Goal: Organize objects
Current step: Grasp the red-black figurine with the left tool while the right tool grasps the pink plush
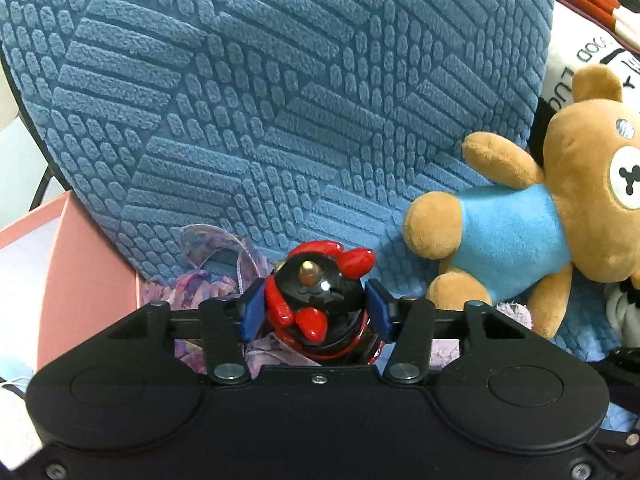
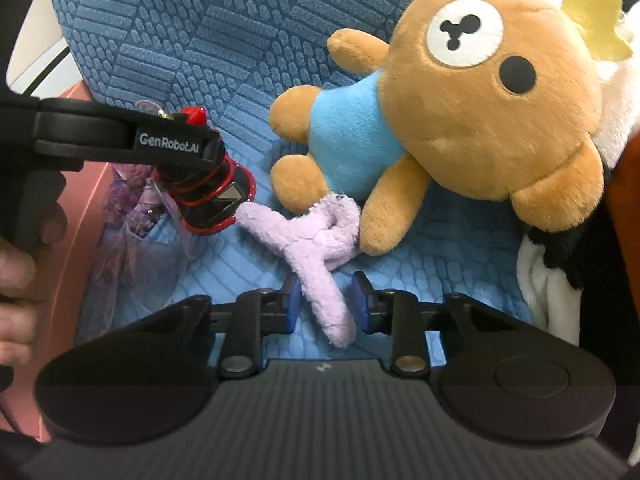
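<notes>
Left gripper [image 1: 316,308] was clamped on a black and red figurine [image 1: 320,300], blue pads pressed on both sides of its rounded body; in the right wrist view the same figurine [image 2: 208,192] hung just above the seat, its base just beside the tip of a lilac plush piece [image 2: 316,248]. Right gripper [image 2: 325,300] was partly open, pads straddling the lower stem of the lilac plush piece, a gap showing on each side, no contact visible.

Surface was a blue cushion [image 1: 280,100] with a raised geometric block pattern, seat and upright back in the same fabric. A brown teddy bear [image 2: 460,112] in a light blue shirt lay on its back on the seat, one foot touching the lilac plush piece. A sheer purple floral pouch [image 2: 136,236] sat at the seat's left edge, below the figurine. A pink box [image 1: 48,264] stood left of the cushion, its inside white. Behind the bear was white fabric with black lettering [image 1: 592,64], plus a yellow star-shaped plush bit [image 2: 596,16]. A pale wall strip showed far left, room otherwise hidden
</notes>
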Demonstrator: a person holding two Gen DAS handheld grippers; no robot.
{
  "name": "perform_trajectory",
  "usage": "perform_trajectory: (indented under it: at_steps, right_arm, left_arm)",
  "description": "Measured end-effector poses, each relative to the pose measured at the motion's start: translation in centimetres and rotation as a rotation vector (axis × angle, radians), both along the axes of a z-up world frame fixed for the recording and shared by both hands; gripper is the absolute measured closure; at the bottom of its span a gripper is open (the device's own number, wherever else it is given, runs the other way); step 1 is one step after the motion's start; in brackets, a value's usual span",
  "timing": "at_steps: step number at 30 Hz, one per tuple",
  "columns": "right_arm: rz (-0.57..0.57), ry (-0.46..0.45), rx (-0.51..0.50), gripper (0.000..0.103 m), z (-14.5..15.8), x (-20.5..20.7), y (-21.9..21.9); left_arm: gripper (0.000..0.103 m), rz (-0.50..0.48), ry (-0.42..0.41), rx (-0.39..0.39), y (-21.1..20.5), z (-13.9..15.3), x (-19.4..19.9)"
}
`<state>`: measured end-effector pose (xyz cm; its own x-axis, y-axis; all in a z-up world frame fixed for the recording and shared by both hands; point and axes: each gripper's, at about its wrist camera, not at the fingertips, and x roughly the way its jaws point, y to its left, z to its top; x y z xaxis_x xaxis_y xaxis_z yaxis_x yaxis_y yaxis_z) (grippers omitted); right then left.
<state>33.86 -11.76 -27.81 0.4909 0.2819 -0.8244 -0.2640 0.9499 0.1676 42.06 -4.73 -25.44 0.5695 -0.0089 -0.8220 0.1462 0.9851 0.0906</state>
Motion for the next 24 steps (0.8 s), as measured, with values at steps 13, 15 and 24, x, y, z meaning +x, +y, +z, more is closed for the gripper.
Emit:
perform_trajectory:
  at_steps: [13, 15, 24]
  right_arm:
    - [-0.023, -0.020, 0.014, 0.084, 0.9, -1.4, -0.2]
    - [-0.031, -0.026, 0.012, 0.084, 1.1, -1.9, -0.4]
    - [-0.097, -0.007, 0.044, 0.087, 1.4, -5.1, -2.1]
  left_arm:
    - [0.054, -0.021, -0.030, -0.114, -0.5, 2.5, -2.9]
    - [0.055, -0.015, -0.032, -0.125, -0.5, 2.9, -3.8]
    - [0.055, 0.011, -0.032, -0.184, 0.2, 4.0, -8.4]
